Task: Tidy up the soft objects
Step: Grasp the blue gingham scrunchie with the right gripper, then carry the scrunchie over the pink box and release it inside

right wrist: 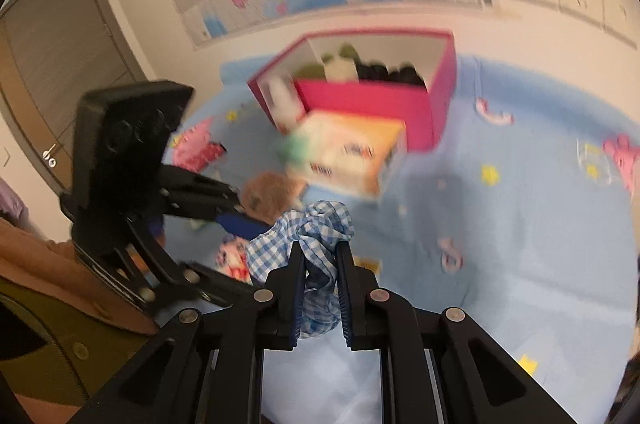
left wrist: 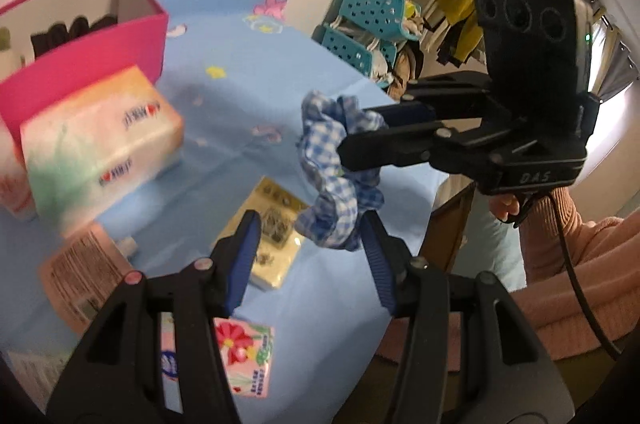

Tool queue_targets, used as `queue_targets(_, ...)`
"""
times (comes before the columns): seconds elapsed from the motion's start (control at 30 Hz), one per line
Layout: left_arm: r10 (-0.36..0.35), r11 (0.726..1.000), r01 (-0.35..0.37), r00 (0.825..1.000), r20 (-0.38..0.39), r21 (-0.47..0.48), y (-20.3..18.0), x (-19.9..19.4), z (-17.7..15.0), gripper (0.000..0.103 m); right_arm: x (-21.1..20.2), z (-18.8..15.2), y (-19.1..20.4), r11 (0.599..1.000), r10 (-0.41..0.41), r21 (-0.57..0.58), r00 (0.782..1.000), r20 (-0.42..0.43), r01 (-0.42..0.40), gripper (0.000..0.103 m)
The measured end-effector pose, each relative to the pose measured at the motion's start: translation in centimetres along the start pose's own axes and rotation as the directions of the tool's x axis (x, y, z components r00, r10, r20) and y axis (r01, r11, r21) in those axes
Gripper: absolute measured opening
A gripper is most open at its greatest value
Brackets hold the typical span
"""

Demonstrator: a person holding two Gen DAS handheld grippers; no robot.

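The right gripper (right wrist: 319, 256) clamps the blue gingham scrunchie (right wrist: 310, 236); only the left wrist view shows the left gripper (left wrist: 310, 228) gaping, empty, beside it.

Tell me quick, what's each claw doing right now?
Left gripper: open, holding nothing.
Right gripper: closed on the blue checked scrunchie.

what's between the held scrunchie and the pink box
The tissue pack lies between them, right against the pink box's front wall. The right wrist view shows it beyond the blue checked scrunchie clamped in the right gripper.
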State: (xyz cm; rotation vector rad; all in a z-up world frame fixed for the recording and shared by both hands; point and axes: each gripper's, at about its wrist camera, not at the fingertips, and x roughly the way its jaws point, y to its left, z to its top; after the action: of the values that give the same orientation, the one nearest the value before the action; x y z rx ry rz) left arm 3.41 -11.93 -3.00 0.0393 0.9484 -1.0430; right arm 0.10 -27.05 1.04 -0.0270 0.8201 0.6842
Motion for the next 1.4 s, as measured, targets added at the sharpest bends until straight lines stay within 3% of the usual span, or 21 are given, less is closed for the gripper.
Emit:
queue_targets(0.23,0.031,0.999,-0.032,0.996,0.086,0.003,1.3,-2.4,2.7,0.053,0.2,5.1,0.0,0.999,0.001,-0.048,0.996,0.092,0.004,0.014)
queue_targets(0.37,0.076,0.997,-0.073,0.99,0.116,-0.027,3.1,-3.6,5.0,0.039,1.0,8.2,-0.4,0.997,0.003,-0.071,0.991,0.131,0.007,0.014)
queue_targets(0.7,0.178,0.976,-0.154,0.972,0.154,-0.153,9.5,-5.5,10.9,0.032,4.3,15.7,-3.6,0.998,-0.008,-0.053,0.981,0.195,0.019,0.014)
queue_targets(1.13,0.285,0.929,-0.264,0.957,0.046,-0.258,16.0,-3.4,15.7,0.032,10.7,20.6,-8.0,0.998,-0.061,0.026,0.989,0.138,0.058,0.015)
queue_targets(1.3,0.342,0.893,-0.332,0.939,-0.019,-0.303,18.1,-2.4,15.9,0.038,13.5,21.3,-10.3,0.99,-0.122,0.077,0.989,0.089,0.116,0.021)
queue_targets(1.4,0.347,0.882,-0.339,0.937,-0.035,-0.327,19.0,-2.5,15.4,0.038,15.1,21.3,-11.2,0.976,-0.199,0.092,0.979,0.035,0.196,0.032)
